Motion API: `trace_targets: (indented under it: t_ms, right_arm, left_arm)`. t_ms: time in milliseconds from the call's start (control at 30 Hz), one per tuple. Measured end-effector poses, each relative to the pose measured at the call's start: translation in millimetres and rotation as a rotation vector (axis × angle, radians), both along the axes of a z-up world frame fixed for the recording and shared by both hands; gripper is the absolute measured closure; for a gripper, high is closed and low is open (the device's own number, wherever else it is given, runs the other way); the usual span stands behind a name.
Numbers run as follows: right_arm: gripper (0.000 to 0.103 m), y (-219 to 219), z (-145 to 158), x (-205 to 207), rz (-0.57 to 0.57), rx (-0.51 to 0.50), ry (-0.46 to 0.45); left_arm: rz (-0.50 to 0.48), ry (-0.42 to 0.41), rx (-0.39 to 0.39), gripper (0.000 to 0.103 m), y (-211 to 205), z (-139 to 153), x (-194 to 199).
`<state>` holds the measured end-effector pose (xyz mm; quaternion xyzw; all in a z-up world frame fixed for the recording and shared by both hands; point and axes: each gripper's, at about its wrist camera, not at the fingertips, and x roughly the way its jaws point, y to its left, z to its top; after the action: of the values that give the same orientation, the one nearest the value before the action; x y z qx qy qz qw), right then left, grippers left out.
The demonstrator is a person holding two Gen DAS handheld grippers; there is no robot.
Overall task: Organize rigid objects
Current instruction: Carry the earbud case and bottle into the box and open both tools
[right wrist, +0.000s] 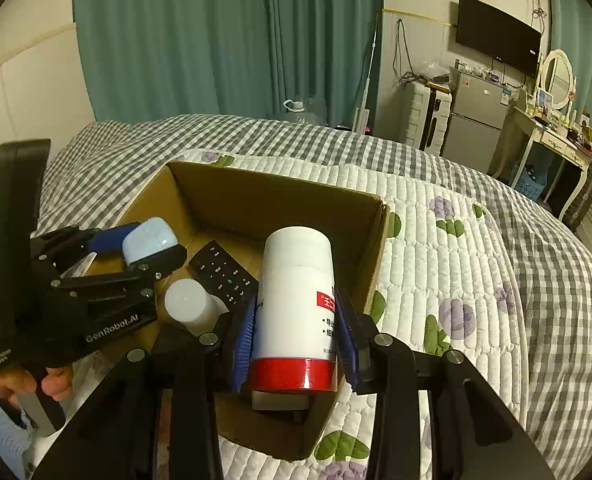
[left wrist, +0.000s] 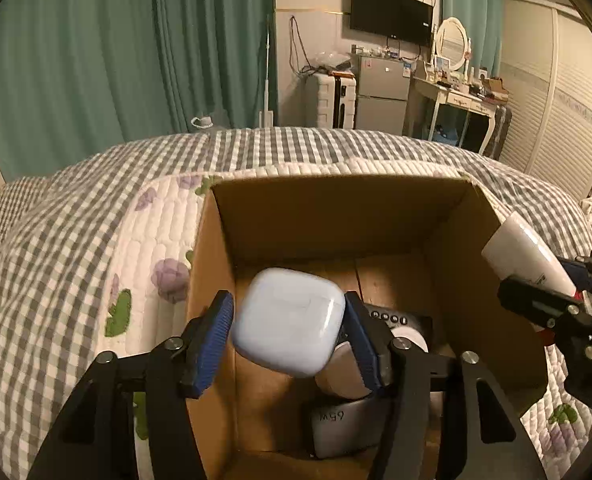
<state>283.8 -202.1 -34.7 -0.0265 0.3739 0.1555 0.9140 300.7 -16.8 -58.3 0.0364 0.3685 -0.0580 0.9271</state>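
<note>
Left gripper [left wrist: 290, 334] clamps pale-blue case [left wrist: 290, 322]; right gripper [right wrist: 296, 334] clamps white bottle [right wrist: 296, 292] (red-banded).

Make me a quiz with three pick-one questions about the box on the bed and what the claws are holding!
1. Where is the black remote control?
A. Inside the cardboard box
B. On the quilt beside the box
C. On top of the fridge

2. What colour is the band at one end of the white bottle?
A. Green
B. Red
C. Yellow

3. What is the left claw doing?
A. Hanging open and empty
B. Gripping the remote
C. Shut on the pale blue earbud case

Answers:
1. A: the remote control lies on the floor of the cardboard box.
2. B: the white bottle in the right claw has a red band at its near end.
3. C: the left claw has both blue pads pressed against the earbud case, held over the box.
</note>
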Motion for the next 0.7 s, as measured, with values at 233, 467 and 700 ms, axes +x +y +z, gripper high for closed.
trace_targets:
  t_ms: [233,467,700]
  right_arm:
    - [0.067,1.8,0.3,18.4,-0.006,0.002,0.0]
    - [0.067,11.0,-6.4,49.0,-0.029,-0.014,0.015]
    - [0.04,5.5,12.8,37.5,-0.086,0.007,-0.013]
  left_arm:
    - [0.0,-0.059,0.005,0.026,0.5,28.2,-8.5]
    - [0.013,-0.057,0.009,0.026,8.3,36.2,-14.7]
    - [0.016,-0.074,0.014,0.026,10.4,50.3,-42.9]
